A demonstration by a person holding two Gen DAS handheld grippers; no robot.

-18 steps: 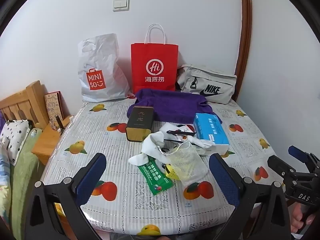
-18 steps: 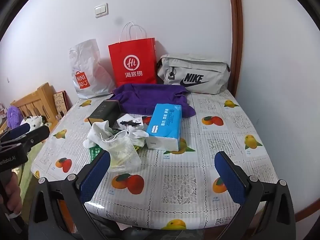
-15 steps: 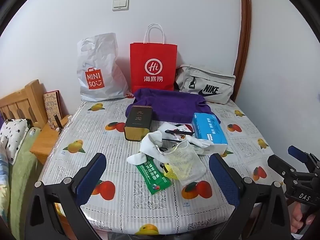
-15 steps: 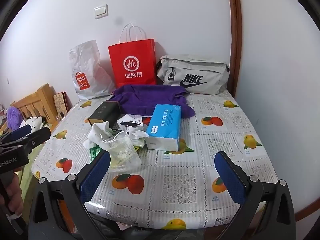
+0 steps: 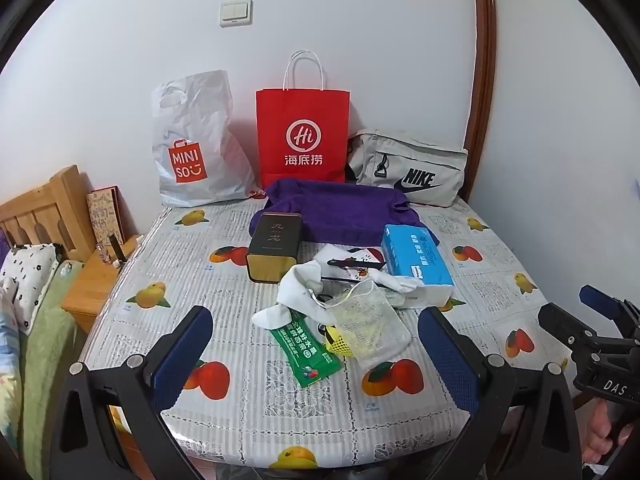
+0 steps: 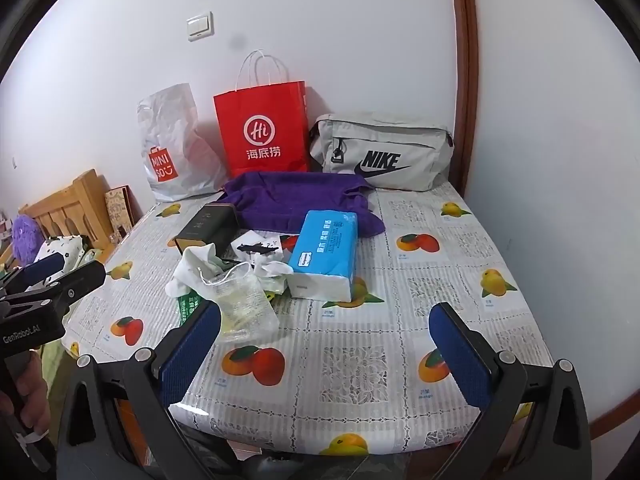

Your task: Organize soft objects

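Left wrist view: left gripper jaws wide apart, empty, over the table's near edge. Right gripper likewise spread, holding nothing, near edge. Soft stuff piled mid-table: white sock, clear mesh pouch touching it, green packet partly under both. Blue tissue pack just right of pile. Purple towel toward far edge, dark box beside it.

White sock crumpled (mid-table), purple towel behind.
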